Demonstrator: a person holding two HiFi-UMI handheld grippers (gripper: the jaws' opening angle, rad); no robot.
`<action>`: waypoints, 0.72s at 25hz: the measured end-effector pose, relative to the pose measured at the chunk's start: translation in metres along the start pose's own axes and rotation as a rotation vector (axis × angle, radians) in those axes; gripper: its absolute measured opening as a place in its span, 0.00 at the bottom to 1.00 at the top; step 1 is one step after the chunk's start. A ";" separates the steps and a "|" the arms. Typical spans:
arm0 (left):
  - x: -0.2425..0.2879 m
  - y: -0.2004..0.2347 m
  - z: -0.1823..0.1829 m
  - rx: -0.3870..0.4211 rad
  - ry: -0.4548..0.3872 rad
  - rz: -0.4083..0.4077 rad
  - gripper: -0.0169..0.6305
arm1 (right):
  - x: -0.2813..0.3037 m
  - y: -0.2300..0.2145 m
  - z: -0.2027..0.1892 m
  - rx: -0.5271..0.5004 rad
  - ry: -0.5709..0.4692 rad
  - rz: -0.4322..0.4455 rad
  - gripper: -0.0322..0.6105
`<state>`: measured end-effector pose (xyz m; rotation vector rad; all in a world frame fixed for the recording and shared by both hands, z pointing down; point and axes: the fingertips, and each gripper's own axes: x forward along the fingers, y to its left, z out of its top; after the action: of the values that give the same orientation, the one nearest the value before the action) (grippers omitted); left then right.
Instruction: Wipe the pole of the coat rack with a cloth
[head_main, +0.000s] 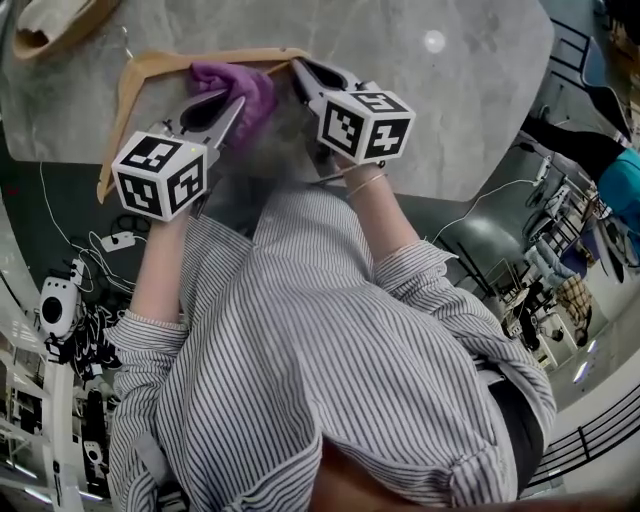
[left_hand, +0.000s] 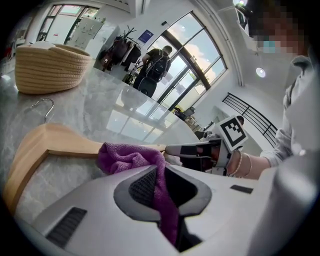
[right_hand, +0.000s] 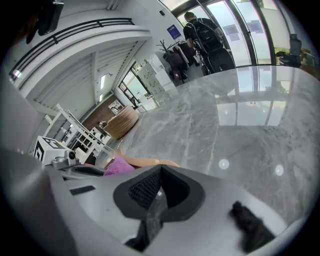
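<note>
Left tool (left_hand: 162, 187) grips the purple cloth (left_hand: 125, 157) on the hanger (left_hand: 45, 142); right tool (right_hand: 157, 187) clenched empty, so the ungripped hanger may skid over the desk (left_hand: 100, 105)

Cloth (head_main: 240, 90) x1, hanger (head_main: 150, 65) x1, basket (left_hand: 47, 67) x1, grippers (head_main: 232, 108) (head_main: 300, 68) x2

Hanger (head_main: 160, 60) on table (head_main: 450, 110), cloth (head_main: 240, 85) on hanger, basket (head_main: 45, 30) at table's far-left corner.

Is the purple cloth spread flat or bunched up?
Bunched: the purple cloth sits crumpled on the wooden hanger, pinched by the left gripper.
</note>
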<state>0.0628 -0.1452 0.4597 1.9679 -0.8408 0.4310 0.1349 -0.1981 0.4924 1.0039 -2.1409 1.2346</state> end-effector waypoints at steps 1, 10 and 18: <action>0.000 0.000 0.000 0.001 0.001 -0.001 0.10 | 0.000 0.000 0.000 0.000 -0.001 0.001 0.07; -0.009 -0.006 -0.005 0.025 0.002 -0.015 0.10 | -0.008 0.010 0.003 -0.006 -0.043 -0.010 0.07; -0.038 -0.028 -0.005 0.036 -0.042 -0.071 0.10 | -0.026 0.041 0.004 -0.016 -0.104 -0.001 0.07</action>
<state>0.0560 -0.1168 0.4221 2.0399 -0.7917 0.3666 0.1184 -0.1785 0.4509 1.0840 -2.2243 1.1863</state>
